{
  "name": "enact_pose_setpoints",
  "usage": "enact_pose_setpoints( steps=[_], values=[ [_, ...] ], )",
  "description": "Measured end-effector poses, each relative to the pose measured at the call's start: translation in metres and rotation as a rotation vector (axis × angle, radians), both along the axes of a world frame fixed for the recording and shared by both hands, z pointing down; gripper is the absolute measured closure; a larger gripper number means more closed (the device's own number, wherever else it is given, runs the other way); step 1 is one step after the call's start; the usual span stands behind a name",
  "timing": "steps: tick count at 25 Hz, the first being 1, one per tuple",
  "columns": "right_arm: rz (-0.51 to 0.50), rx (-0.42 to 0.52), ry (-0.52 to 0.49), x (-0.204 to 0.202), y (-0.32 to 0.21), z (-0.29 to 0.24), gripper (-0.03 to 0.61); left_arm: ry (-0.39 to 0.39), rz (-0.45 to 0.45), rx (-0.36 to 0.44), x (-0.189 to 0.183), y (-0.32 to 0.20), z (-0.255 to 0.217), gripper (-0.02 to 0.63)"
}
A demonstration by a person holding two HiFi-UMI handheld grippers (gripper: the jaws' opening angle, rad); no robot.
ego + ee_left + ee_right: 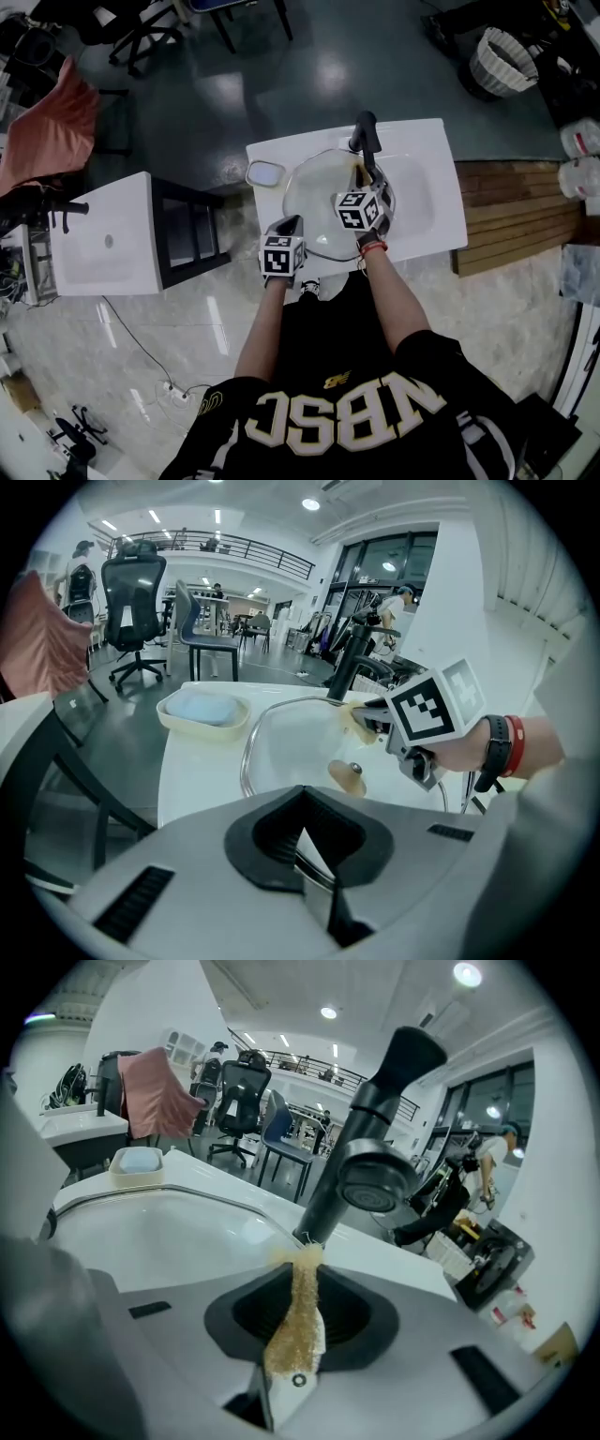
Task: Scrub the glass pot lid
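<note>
While left fingers [315,899] clamp the roughly level glass lid [323,202], right fingers [292,1399] pinch a scouring pad [298,1321].

A white washstand [427,155] stands on a grey floor [281,70]. A soap dish [265,173] sits at its left corner, a black tap [364,131] at the back.
</note>
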State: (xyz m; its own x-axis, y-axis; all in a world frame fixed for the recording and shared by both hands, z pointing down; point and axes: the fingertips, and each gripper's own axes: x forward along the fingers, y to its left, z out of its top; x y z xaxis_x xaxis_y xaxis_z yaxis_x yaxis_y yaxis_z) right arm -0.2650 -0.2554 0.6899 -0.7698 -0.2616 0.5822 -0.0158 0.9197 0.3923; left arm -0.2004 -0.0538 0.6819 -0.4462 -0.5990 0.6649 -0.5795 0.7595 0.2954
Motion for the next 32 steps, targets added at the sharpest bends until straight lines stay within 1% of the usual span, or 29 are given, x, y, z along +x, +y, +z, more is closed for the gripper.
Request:
enact_pose_setpoints(
  steps=[4,8,16,20,24,29,32],
  values=[
    [0.022,0.017,0.047,0.012,-0.012,0.001,0.503,-0.001,0.005,0.0,0.0,0.002,0.001,0.601],
    [0.036,0.046,0.094,0.026,-0.026,0.002,0.503,0.016,-0.007,0.022,-0.004,0.001,0.001,0.601],
    [0.016,0.055,0.224,0.065,-0.033,0.009,0.508,0.034,-0.013,0.055,-0.007,0.0,0.003,0.601],
    [-0.017,0.06,0.276,0.088,-0.03,0.011,0.509,0.032,-0.01,0.067,-0.008,0.0,0.002,0.601],
    [-0.055,0.009,0.331,0.102,-0.022,0.014,0.509,0.026,-0.001,0.083,-0.008,-0.002,0.001,0.601],
    [-0.165,-0.054,0.452,0.122,0.003,0.014,0.509,0.029,0.001,0.082,-0.008,-0.003,0.001,0.601],
    [-0.232,-0.088,0.498,0.131,0.023,0.016,0.506,0.032,0.005,0.082,-0.008,-0.003,0.001,0.601]
  ],
)
